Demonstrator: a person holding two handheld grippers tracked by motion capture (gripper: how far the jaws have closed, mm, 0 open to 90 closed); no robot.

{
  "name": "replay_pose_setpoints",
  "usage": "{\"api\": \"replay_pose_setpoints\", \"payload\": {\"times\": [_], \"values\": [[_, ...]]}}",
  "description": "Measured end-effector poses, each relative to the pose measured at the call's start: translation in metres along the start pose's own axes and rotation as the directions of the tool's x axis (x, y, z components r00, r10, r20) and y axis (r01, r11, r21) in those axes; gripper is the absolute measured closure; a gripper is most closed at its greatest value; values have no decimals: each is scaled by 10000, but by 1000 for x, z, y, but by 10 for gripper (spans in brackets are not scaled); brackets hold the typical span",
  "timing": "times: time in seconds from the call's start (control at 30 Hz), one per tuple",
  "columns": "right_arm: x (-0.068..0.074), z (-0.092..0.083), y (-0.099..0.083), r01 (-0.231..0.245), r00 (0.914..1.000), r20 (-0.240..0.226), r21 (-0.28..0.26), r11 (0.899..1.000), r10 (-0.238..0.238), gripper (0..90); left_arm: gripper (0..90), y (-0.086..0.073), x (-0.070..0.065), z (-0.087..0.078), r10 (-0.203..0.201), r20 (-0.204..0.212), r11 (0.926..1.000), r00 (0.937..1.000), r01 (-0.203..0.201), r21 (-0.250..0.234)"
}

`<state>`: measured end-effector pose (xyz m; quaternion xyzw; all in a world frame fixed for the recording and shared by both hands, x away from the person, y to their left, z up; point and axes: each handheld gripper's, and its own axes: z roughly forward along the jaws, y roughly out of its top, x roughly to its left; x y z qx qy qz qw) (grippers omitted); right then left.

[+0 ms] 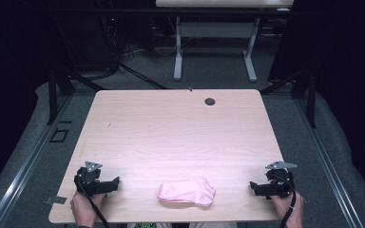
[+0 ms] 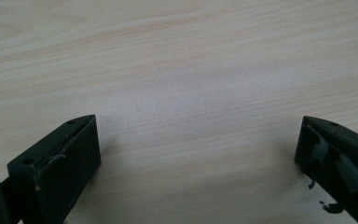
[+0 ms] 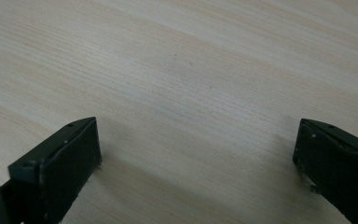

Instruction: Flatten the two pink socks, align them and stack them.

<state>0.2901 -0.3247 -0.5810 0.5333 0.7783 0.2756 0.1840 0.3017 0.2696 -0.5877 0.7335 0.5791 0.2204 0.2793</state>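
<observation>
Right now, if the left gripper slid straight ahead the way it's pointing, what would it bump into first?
Probably the pink cloth. The left gripper points right along the table's near edge toward it, though its own view shows bare wood ahead.

1. High view: fixed above near edge of table (image 1: 171, 123), facing forward and down; whole top seen from far.
2. Left gripper view: close over table (image 2: 182, 70), looking down.
3. Right gripper view: same closeness; all share the tabletop (image 3: 191, 70).
</observation>
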Motion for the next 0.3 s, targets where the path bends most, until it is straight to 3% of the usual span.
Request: {"api": "replay_pose_setpoints", "payload": {"times": [0.03, 0.07, 0.17, 0.3], "values": [[0, 0, 0, 0, 10000, 0, 0, 10000, 0, 0, 0, -1, 0, 1, 86, 63, 9999, 9999, -86, -145], [-1, 1, -3, 17, 10000, 4, -341, 9994, -17, 0, 0, -4, 1, 2, 109, 81, 9985, 9999, -104, -545], [-3, 3, -8, 48, 10000, -69, -1030, 9947, -55, 0, 0, -4, 1, 3, 72, 73, 9982, 9999, -67, -599], [-3, 4, -10, 65, 10000, -30, -1165, 9932, -69, 0, 0, -4, 1, 3, 18, 33, 9982, 10000, -16, -597]]}}
